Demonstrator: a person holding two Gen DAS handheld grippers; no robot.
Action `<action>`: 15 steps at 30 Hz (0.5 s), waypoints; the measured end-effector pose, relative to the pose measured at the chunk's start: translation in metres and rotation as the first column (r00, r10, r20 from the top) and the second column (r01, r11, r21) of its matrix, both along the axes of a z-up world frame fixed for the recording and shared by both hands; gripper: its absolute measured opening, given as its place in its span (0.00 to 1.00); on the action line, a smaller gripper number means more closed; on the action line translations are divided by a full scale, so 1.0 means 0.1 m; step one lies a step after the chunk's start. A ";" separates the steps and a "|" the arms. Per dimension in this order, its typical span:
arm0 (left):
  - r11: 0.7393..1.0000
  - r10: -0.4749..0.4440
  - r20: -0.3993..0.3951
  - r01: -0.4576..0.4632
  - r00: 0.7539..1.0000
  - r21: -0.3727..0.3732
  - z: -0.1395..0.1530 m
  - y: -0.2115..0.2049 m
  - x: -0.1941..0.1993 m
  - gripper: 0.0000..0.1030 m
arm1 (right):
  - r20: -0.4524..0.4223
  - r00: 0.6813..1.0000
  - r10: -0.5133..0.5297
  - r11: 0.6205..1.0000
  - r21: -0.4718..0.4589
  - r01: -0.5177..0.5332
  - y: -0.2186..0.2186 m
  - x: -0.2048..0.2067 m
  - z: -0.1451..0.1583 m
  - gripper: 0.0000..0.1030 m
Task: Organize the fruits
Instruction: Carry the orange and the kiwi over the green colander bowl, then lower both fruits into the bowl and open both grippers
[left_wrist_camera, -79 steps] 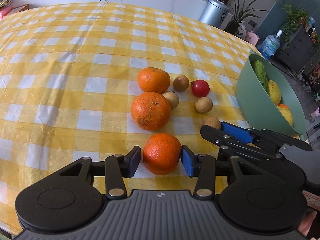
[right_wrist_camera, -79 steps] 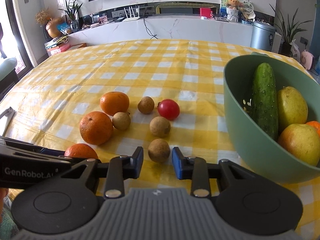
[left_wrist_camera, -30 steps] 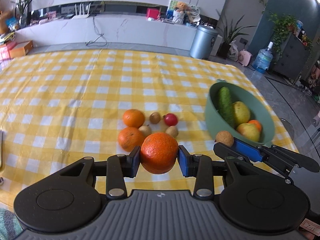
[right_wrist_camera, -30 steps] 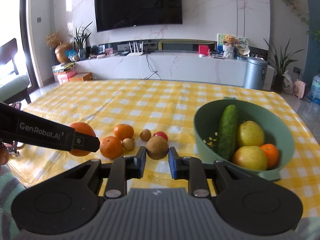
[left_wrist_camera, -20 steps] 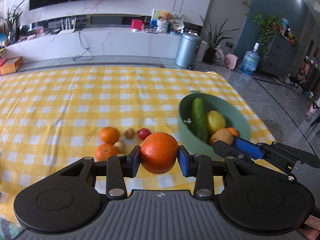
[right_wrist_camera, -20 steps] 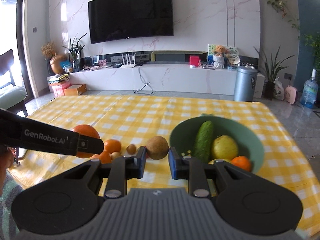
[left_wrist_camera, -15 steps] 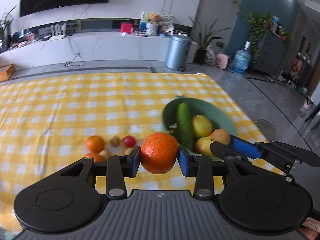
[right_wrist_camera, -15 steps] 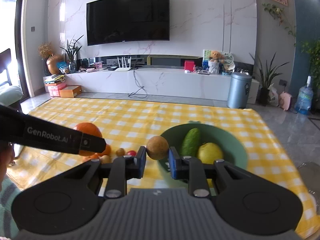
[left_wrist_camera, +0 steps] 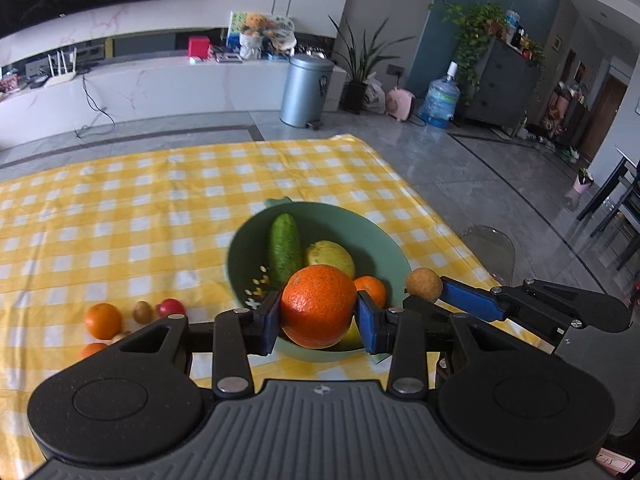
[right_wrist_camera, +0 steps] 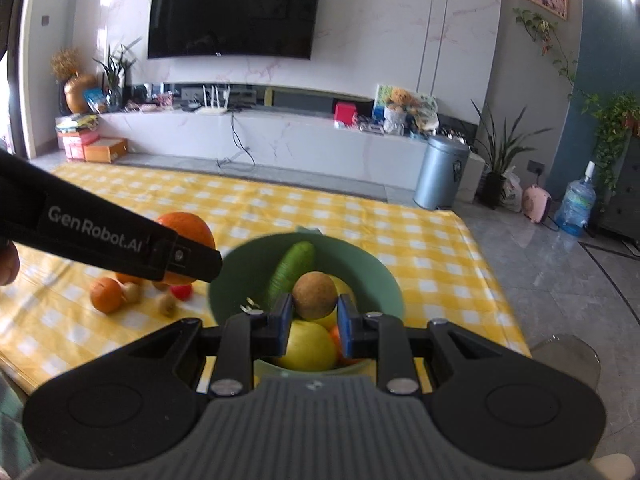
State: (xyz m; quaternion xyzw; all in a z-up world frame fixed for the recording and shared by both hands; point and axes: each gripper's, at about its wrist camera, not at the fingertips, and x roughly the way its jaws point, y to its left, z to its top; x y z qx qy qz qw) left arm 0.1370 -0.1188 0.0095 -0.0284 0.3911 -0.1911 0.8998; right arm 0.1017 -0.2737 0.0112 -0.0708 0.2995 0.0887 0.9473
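One glossy dimpled orange [left_wrist_camera: 318, 306]; small brown fruit [right_wrist_camera: 314, 295], perhaps longan.

Left claw [left_wrist_camera: 317, 316] clamps orange [left_wrist_camera: 318, 306] above green bowl [left_wrist_camera: 394, 256].

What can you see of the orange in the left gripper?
The orange is round, bright, with dimpled peel and a pale spot near its top. It is clamped between the blue pads of the left gripper, one on each side, lifted off the table, in front of the green bowl. Only the pads touch it.
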 end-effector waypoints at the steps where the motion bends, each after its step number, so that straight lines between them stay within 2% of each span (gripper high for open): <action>1: 1.000 -0.003 -0.008 0.003 1.000 0.004 -0.02 -0.03 0.04 0.42 | -0.014 1.000 -0.006 1.000 -0.001 0.006 -0.04 0.03 -0.03 0.20; 15: 0.999 -0.042 -0.100 0.045 0.994 0.028 -0.41 -0.29 0.35 0.42 | -0.203 0.978 -0.039 0.999 0.018 0.044 -0.22 0.44 -0.43 0.20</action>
